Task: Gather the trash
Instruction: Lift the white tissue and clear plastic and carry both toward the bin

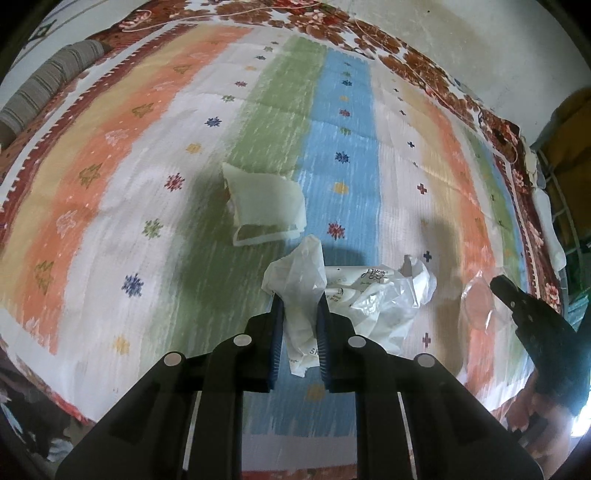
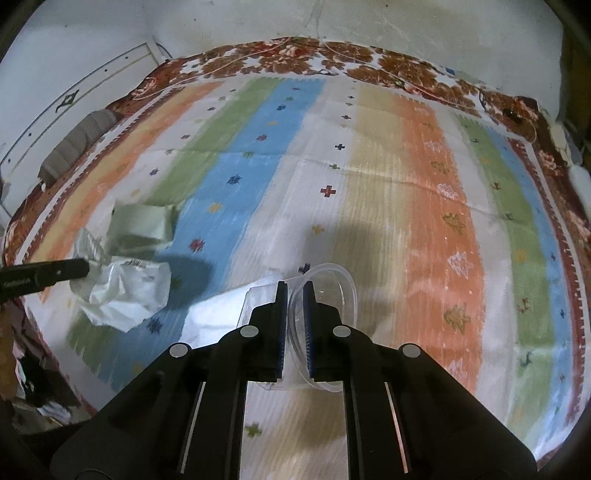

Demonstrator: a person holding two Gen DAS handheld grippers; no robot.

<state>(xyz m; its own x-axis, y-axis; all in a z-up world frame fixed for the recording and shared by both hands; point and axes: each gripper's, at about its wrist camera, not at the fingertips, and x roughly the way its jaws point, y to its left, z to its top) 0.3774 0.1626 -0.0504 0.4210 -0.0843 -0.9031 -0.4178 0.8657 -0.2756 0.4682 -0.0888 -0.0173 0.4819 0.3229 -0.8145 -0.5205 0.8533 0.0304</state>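
My left gripper (image 1: 300, 295) is shut on a crumpled white plastic bag (image 1: 373, 299) and holds it just above the striped bedspread (image 1: 155, 206). The bag also shows in the right wrist view (image 2: 125, 291), with the left gripper (image 2: 86, 267) at its left. My right gripper (image 2: 294, 286) is shut on the rim of a clear plastic container (image 2: 332, 288). In the left wrist view the container (image 1: 478, 301) and right gripper (image 1: 496, 282) sit at the far right. A pale folded wrapper (image 1: 264, 201) lies on the bedspread beyond the bag; it also shows in the right wrist view (image 2: 142, 223).
The bed fills both views. A grey striped pillow (image 1: 48, 85) lies at the far left. A white wall (image 2: 406, 22) stands behind the bed. Dark clutter (image 1: 33, 428) shows past the bed's near left edge. A yellow object (image 1: 570, 140) stands beyond the right edge.
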